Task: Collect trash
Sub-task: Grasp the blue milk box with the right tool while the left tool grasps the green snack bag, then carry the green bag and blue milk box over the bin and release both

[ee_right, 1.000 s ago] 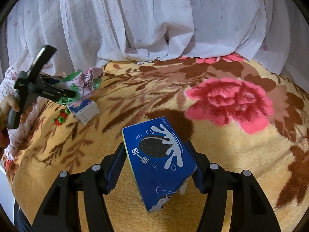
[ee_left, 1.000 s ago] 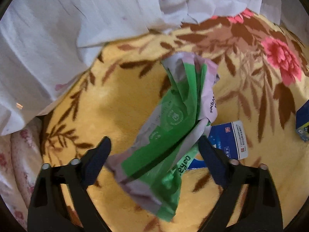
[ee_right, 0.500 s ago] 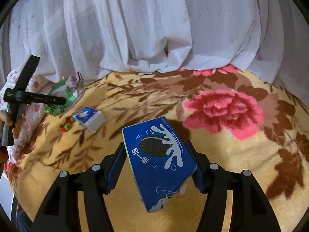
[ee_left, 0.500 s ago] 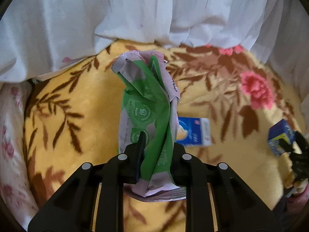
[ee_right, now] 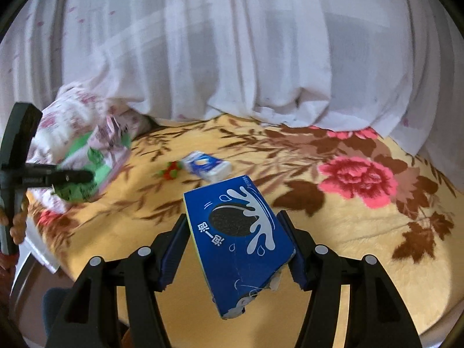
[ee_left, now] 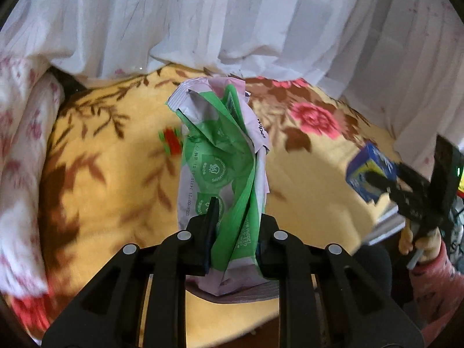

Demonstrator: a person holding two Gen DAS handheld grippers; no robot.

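Left gripper (ee_left: 235, 232) clamped narrow on crumpled green wipes packet (ee_left: 223, 168), held upright, clear of the floral blanket (ee_left: 110, 174). Right gripper (ee_right: 232, 243) closed on blue cookie box (ee_right: 235, 232), jaws pressing both long sides, box tilted, torn lower corner hanging toward camera. Both loads apparently lifted and in carry; no bin visible in either view, so drop-off location unknown. Best handling, as judged: firm, even squeeze on the packet, since thin film could slip out through the fold; box kept level, torn end up, in case of crumbs. Left behind on blanket: small blue-and-white carton (ee_right: 207, 168), with red-green scrap (ee_right: 171, 171) just beside it, likely next pickups. Edges: white curtain (ee_right: 232, 58) draped along far side of bed, touching blanket; pink-flowered bedding (ee_left: 20, 159) at left side; near edge of bed drops off below both tools. Open room over middle of blanket; retreat toward near edge looks safest, away from curtain folds.
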